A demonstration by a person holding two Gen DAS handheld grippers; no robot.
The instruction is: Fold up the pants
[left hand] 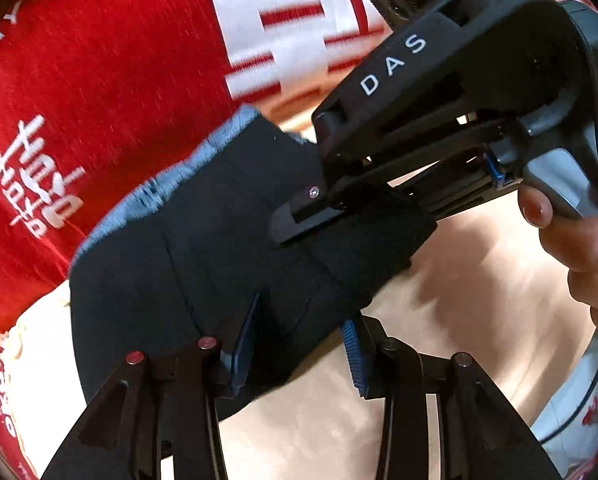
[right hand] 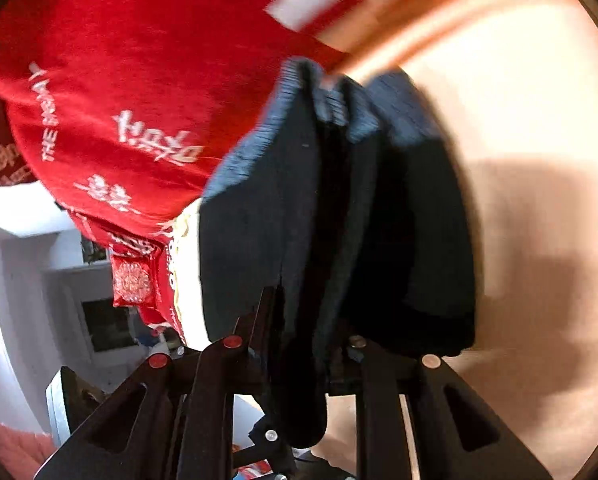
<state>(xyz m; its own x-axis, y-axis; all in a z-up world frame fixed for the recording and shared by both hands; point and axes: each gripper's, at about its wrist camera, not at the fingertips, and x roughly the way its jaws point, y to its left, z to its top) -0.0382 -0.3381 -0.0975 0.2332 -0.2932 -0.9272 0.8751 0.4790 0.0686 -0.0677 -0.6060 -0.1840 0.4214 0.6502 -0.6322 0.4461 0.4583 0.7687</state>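
Dark navy pants (left hand: 203, 264) with a grey-blue ribbed waistband are folded into a thick bundle over a peach sheet (left hand: 459, 320). My left gripper (left hand: 299, 350) has its blue pads (left hand: 241, 344) on either side of the bundle's lower edge, and fabric fills the gap between them. My right gripper (left hand: 299, 216) comes in from the upper right, shut on the top layers. In the right wrist view the pants (right hand: 259, 220) hang in several vertical folds, pinched in my right gripper (right hand: 311, 320). Its pads are buried in the cloth.
A red cloth (left hand: 99, 80) with white lettering lies behind the pants and also shows as the red cloth (right hand: 139, 80) in the right wrist view. A person's hand (left hand: 579, 240) holds the right gripper's handle, and a black cable (left hand: 591, 392) trails below. A room wall and window (right hand: 99, 320) lie beyond the bed edge.
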